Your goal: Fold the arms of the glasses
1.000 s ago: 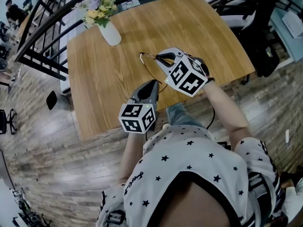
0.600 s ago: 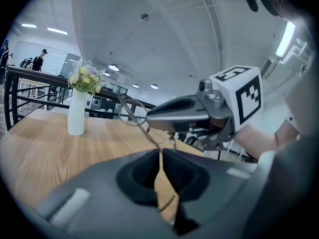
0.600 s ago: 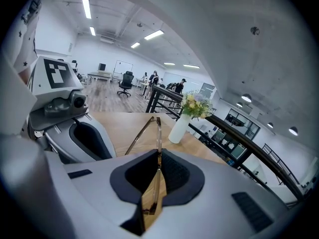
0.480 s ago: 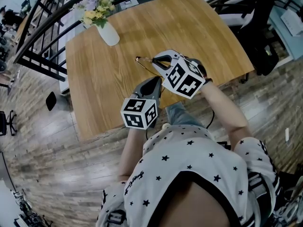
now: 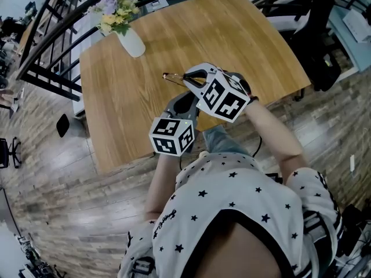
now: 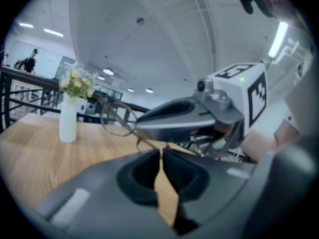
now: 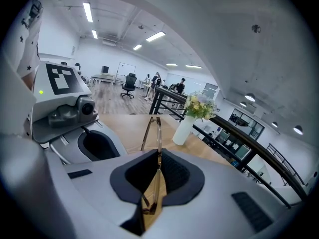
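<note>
**Glasses, thin-rimmed, held over table**

Right gripper: jaws clamped on the glasses frame, with the rims projecting forward above the wooden table. Left gripper: jaws together, one glasses arm running to their tips; a pinch there is not discernible. Beyond: white vase of flowers, well apart, near the table's far corner.

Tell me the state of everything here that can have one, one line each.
Glasses: held in the right gripper, one arm sticking out.
Right gripper: jaws shut on the glasses.
Left gripper: jaws shut, seemingly pinching that arm's tip.
Vase: upright on the table, holding flowers.
</note>
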The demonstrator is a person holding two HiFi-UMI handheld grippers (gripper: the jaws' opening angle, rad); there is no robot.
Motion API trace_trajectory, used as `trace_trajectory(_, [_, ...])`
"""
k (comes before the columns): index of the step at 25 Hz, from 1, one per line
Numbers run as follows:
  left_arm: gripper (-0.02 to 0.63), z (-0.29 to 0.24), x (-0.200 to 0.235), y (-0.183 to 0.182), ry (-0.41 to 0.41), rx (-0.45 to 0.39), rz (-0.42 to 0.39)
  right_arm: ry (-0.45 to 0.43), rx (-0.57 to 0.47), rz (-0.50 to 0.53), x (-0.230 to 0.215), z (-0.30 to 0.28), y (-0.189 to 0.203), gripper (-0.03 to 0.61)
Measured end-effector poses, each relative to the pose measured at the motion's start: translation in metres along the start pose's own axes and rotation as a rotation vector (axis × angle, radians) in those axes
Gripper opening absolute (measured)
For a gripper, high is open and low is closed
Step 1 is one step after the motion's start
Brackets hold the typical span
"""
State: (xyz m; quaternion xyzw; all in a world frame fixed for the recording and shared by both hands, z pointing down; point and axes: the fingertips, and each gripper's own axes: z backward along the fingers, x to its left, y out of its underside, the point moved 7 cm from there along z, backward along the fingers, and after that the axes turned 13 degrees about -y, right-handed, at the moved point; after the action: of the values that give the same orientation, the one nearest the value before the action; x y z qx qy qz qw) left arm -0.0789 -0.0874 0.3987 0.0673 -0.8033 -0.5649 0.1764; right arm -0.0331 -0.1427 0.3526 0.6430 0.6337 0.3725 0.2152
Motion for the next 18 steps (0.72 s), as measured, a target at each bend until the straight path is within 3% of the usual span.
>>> trace_trajectory(18, [0.023,0.0067,0.0065,-0.0049,-0.014,-0.017,0.006,0.018,-0.004,-0.015,-0.0072,-0.0008,0.0034,0.02])
